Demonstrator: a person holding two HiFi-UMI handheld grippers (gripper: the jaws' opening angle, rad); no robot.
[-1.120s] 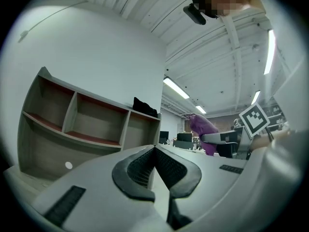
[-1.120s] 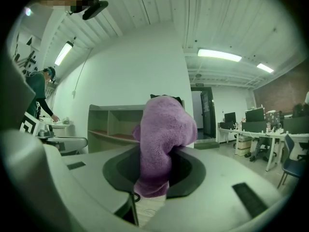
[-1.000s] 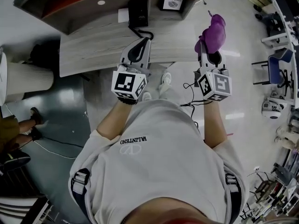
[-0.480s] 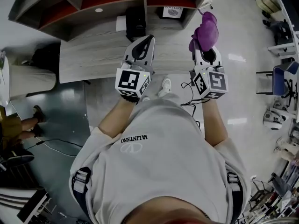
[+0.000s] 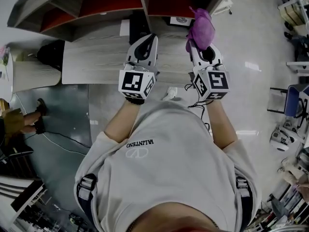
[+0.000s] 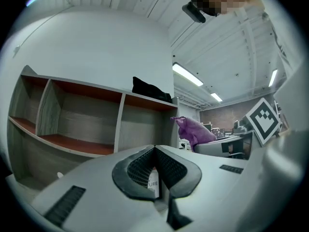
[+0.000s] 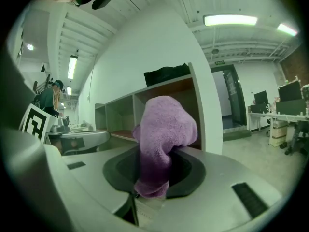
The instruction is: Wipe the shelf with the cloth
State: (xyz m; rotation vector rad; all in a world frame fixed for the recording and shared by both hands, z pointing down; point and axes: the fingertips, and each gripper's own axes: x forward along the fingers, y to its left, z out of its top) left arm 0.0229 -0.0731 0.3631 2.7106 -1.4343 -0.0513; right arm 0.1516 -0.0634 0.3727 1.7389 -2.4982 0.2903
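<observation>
1. Nearest is the person's grey T-shirt point(image 5: 164, 168), with both forearms reaching forward over the light grey wood-grain desk top point(image 5: 96, 62).
2. The left gripper point(image 5: 150, 37) is held above the desk's middle. Its jaws are pressed together with nothing between them point(image 6: 155, 153).
3. The right gripper point(image 5: 195, 45) is level with it, to the right. Its jaws are clamped on the lower end of the fluffy purple cloth point(image 7: 161, 139).
4. The cloth point(image 5: 200, 27) stands up out of those jaws in a rounded bunch, and its top folds over to the right. It sits in front of the shelf's right-hand compartment. No view shows whether it touches the shelf.
5. Beyond both grippers, the grey-wood shelf unit with red-brown boards point(image 5: 111, 1) stands at the desk's far edge. Upright dividers split it into open compartments point(image 6: 77, 144).
6. The left compartments show only their bare red-brown boards and grey back panels. A white printed card point(image 5: 181, 20) stands in the right compartment. Part of it shows through the gap below the left gripper's jaw tips point(image 6: 153, 182).
7. A black bundle point(image 6: 149, 88) lies on the shelf unit's top board, above the right-hand compartment point(image 7: 166, 74).
</observation>
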